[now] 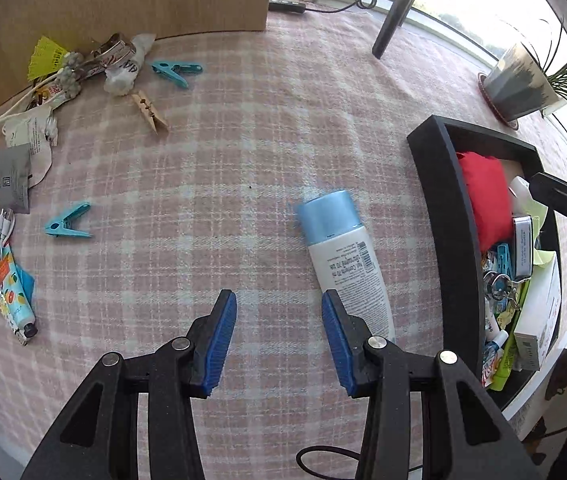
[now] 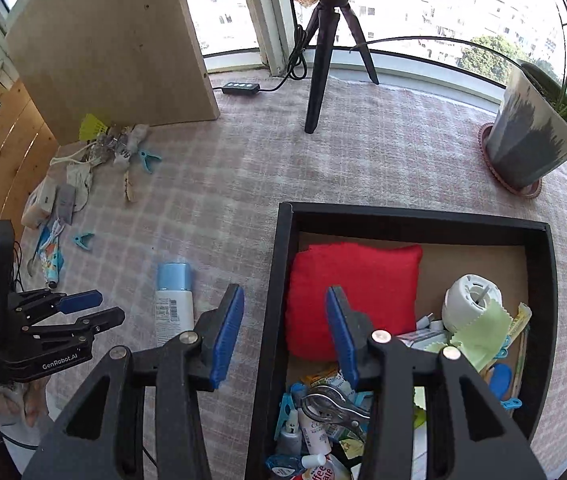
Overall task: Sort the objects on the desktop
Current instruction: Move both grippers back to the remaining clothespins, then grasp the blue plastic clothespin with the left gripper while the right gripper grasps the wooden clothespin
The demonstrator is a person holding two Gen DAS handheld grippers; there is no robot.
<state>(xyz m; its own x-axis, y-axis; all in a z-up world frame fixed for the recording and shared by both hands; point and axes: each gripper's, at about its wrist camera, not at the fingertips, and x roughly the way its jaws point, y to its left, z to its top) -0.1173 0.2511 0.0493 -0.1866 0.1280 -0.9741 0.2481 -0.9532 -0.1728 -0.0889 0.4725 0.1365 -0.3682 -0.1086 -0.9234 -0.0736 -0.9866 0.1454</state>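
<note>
A white bottle with a light-blue cap (image 1: 339, 256) lies on the pink checked tablecloth. My left gripper (image 1: 278, 300) hangs just above the cloth, open and empty, its right pad at the bottle's lower end. From the right wrist view the same bottle (image 2: 173, 304) lies left of a black box (image 2: 403, 220). My right gripper (image 2: 285, 294) is open with nothing between the pads, straddling the box's left wall. The box holds a red cushion (image 2: 351, 296), a white round device, a green cloth and several small items. Two teal clothespins (image 1: 69, 222) (image 1: 175, 72) lie farther left.
A wooden clothespin (image 1: 149, 112), a printed tube (image 1: 11, 292) and a pile of packets and cables line the left edge. A wooden board (image 1: 123, 0) stands at the back. A tripod (image 2: 319, 80), a power strip and a potted plant (image 2: 531, 140) stand near the window.
</note>
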